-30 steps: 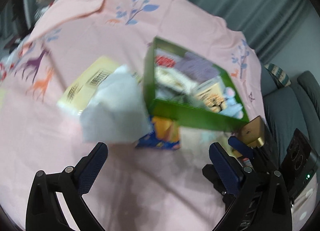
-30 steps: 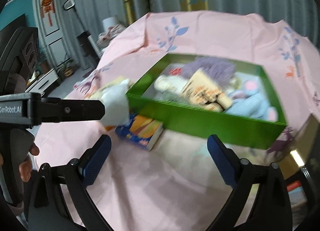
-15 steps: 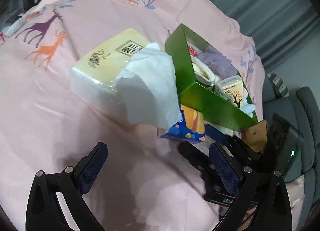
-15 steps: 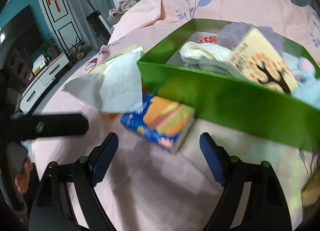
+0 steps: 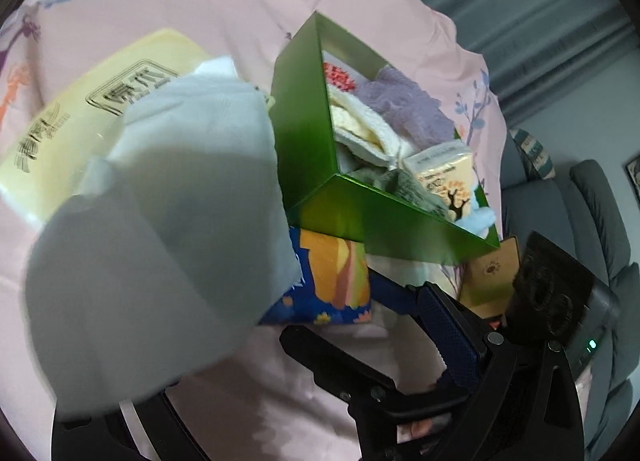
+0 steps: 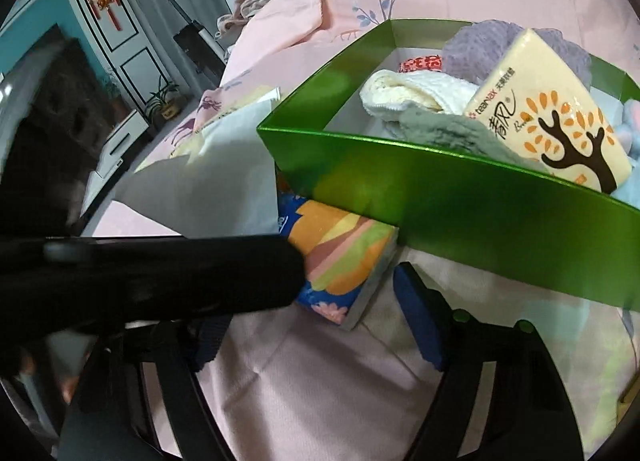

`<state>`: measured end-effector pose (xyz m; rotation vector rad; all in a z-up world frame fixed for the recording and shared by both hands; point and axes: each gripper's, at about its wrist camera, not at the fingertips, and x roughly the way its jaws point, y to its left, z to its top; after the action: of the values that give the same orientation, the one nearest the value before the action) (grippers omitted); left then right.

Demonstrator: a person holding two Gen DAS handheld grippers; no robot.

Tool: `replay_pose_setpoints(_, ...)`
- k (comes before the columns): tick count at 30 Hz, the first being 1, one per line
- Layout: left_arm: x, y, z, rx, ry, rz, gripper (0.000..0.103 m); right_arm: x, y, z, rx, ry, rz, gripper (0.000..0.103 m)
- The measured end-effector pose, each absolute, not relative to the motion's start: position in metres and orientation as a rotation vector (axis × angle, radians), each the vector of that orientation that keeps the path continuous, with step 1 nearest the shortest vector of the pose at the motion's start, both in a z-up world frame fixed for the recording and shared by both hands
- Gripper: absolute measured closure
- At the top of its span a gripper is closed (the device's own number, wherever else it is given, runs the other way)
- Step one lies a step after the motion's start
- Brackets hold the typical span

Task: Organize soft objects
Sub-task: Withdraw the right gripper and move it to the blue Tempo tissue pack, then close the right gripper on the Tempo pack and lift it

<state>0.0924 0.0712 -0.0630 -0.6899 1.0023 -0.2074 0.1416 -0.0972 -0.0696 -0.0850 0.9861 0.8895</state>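
Left gripper [image 5: 256,373] fingers behind blurred white tissue [image 5: 160,245].

Pink patterned bedsheet [image 5: 120,1] covers the surface. Grey sofa [image 5: 592,221] at right. Potted plant [image 6: 166,101] beside white cabinet [image 6: 120,137]. Grey curtains [image 5: 540,1] behind.

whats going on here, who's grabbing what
A person with a gripper in each hand is sorting soft things on a pink bedsheet. The right gripper is open around a small colourful tissue pack that lies partly under the green box. The box already holds towels and a yellow tissue pack. The left gripper is close to a loose white tissue sticking out of a large yellow tissue pack; whether it grips it is unclear.
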Motion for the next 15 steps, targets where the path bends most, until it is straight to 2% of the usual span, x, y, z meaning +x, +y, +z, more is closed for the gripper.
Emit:
replay_pose_setpoints(2, 0.094, 0.069, -0.064, -0.684, 0.995, -0.199, 0.01, 0.139, -0.096, -0.069, -0.088, 0.983, 0.896, 0.037)
replay_pose_setpoints(3, 0.094, 0.069, -0.064, -0.68, 0.995, -0.195, 0.017, 0.139, -0.096, -0.069, -0.085, 0.981, 0.901, 0.041)
replay_pose_setpoints(5, 0.094, 0.069, -0.064, -0.675, 0.998, -0.171, 0.022, 0.137, -0.097, -0.068, -0.089, 0.975, 0.898, 0.044)
replay_pose_setpoints(9, 0.087, 0.071, -0.066, -0.668, 1.009, -0.153, 0.042, 0.131, -0.102, -0.065, -0.107, 0.964, 0.892, 0.048)
replay_pose_setpoints(15, 0.069, 0.048, -0.061, -0.624, 1.033, -0.187, 0.044, 0.107, -0.122, -0.051, -0.143, 0.96, 0.868, 0.049)
